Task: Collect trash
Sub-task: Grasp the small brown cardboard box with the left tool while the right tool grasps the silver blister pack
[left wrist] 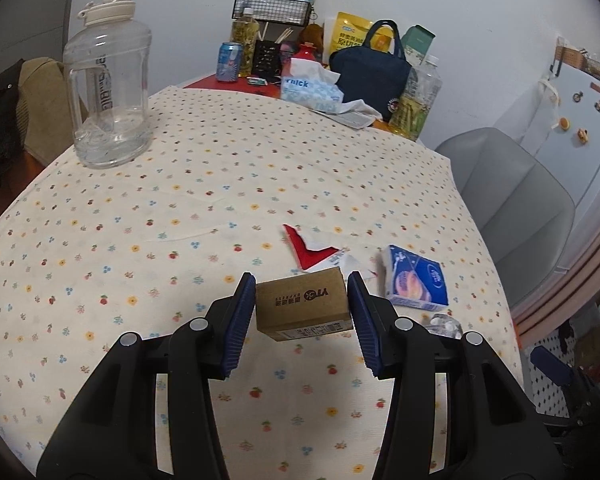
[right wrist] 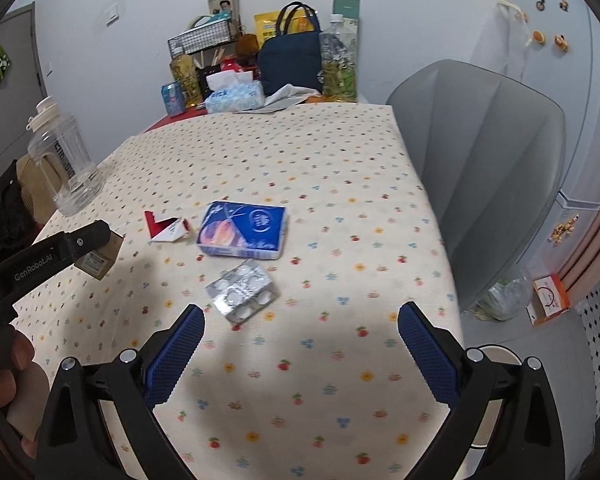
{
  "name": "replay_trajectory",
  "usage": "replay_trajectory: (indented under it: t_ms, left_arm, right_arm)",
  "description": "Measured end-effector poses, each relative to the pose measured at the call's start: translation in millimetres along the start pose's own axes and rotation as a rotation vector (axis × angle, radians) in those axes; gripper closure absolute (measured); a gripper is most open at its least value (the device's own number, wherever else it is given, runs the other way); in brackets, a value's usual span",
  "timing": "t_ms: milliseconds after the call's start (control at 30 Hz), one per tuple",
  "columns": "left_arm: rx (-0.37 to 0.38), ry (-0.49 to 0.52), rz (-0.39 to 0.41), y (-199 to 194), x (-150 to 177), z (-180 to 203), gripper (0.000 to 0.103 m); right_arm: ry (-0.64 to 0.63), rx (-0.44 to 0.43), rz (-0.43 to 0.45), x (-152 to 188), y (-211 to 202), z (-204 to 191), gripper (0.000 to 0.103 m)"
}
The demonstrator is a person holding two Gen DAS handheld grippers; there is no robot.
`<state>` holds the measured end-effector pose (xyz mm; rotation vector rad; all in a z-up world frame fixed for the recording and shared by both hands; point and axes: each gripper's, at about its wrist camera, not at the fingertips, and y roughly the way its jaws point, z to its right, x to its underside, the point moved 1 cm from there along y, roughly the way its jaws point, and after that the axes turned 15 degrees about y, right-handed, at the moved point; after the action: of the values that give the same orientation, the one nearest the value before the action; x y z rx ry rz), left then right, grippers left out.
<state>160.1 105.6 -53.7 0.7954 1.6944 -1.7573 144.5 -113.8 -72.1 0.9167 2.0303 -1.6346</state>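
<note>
Left gripper [left wrist: 302, 300] grips cardboard box [left wrist: 302, 306] above floral tablecloth [left wrist: 180, 208].

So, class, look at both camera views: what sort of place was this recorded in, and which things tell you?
Most likely a home kitchen or dining corner. A table with a flowery tablecloth holds everyday clutter such as a tissue box, a fridge with magnets stands beside it, and a grey chair is pulled up.
</note>
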Motion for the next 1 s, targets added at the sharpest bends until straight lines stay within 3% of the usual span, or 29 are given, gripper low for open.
replay_trajectory:
  t_ms: [433,467,500,600,700,800,933,1000]
  left_arm:
    - [-0.021,0.002,-0.019,3.2,5.2,-5.6,0.056]
    - [-0.022,0.006,-0.017,2.7,4.5,-4.0,0.055]
    - [-0.02,0.01,-0.016,2.3,3.7,-2.3,0.055]
    - [-0.019,0.019,-0.017,1.5,2.8,1.8,0.055]
    - [-0.022,0.021,-0.02,0.6,3.6,3.4,0.055]
    - [-0.021,0.023,-0.017,-2.0,3.3,5.8,0.055]
    - [-0.013,0.03,-0.016,-2.5,3.1,9.8,0.055]
    - [-0.011,0.031,-0.018,-1.8,3.5,10.4,0.055]
  right_arm:
    - [-0.051,-0.015,-0.002,-0.6,18.5,-26.0,0.01]
    - [-0.049,-0.02,-0.002,-0.6,21.0,-26.2,0.018]
    - [-0.05,-0.024,-0.004,-0.4,22.9,-26.3,0.041]
    - [-0.053,-0.091,-0.082,1.0,30.7,-27.2,0.085]
    - [-0.072,-0.088,-0.069,2.6,24.8,-26.7,0.097]
    - [-0.07,-0.095,-0.063,3.4,18.1,-22.7,0.1]
    - [-0.051,-0.091,-0.061,2.0,14.0,-16.2,0.1]
    - [-0.035,-0.086,-0.083,1.4,17.4,-14.5,0.094]
